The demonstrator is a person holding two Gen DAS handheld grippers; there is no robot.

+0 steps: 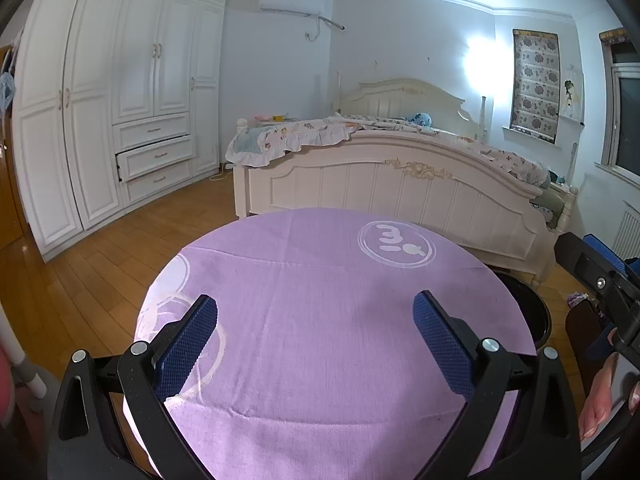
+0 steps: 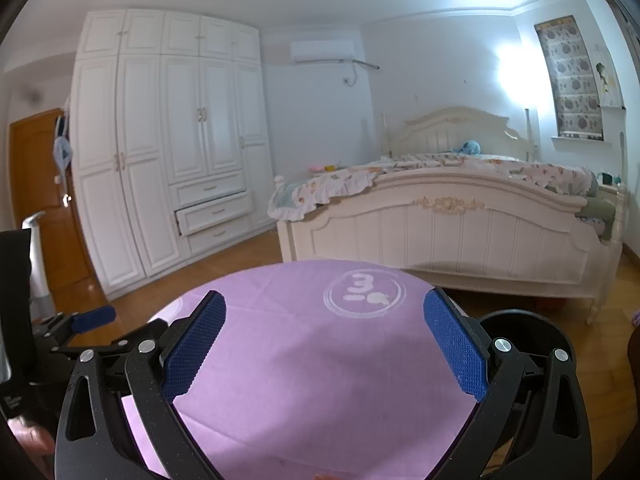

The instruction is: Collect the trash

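Note:
My left gripper (image 1: 316,320) hangs open over a round table under a purple cloth (image 1: 320,320), its blue pads empty. My right gripper (image 2: 324,328) is open too, above the same purple cloth (image 2: 320,360), with nothing between its fingers. A black round bin (image 2: 528,332) stands on the floor just right of the table; in the left wrist view the bin (image 1: 528,308) peeks out behind the table's right edge. No trash shows on the cloth. The other gripper's black body (image 1: 600,284) and a hand (image 1: 600,400) sit at the right edge.
A cream bed (image 1: 400,184) with a patterned blanket stands beyond the table. White wardrobes (image 1: 120,100) line the left wall, one drawer ajar. Wooden floor (image 1: 100,264) runs between them. A wooden door (image 2: 44,200) is at far left.

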